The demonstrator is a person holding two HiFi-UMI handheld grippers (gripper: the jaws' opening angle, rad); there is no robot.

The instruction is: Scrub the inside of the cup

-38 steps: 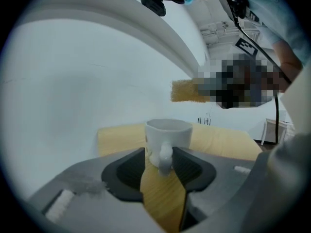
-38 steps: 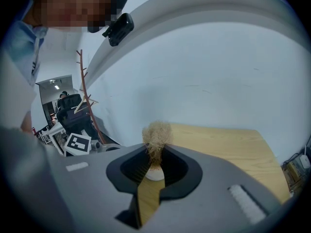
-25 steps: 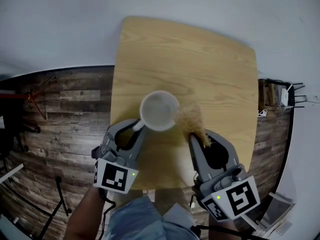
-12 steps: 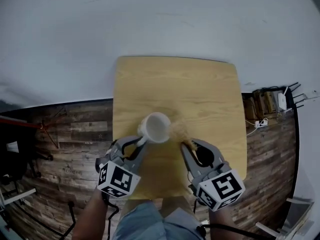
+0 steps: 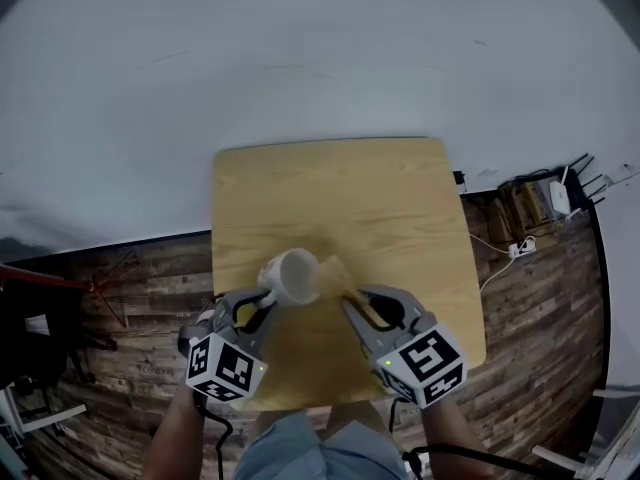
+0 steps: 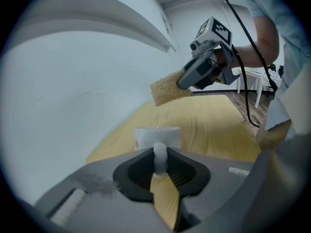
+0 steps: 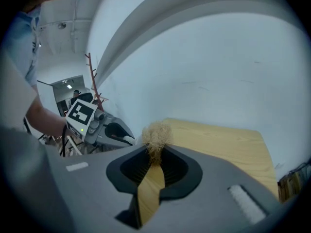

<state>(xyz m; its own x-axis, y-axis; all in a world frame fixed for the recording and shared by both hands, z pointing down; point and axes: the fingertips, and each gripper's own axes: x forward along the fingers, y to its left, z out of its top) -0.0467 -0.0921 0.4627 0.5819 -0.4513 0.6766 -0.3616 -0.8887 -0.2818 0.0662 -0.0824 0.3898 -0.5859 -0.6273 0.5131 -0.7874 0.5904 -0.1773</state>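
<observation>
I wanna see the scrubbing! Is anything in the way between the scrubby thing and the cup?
Nothing visible is. The right gripper holds the scrubber right beside the cup, held by its handle in the left gripper.

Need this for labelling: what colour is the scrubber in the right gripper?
Tan, straw-like and fibrous; the scrubber shows best in the left gripper view.

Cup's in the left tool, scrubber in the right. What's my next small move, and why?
Probably ease the right tool toward the cup so the scrubber enters its mouth. The left tool is clamped on the handle, and the scrubber sits just beside the cup, not yet inside.
</observation>
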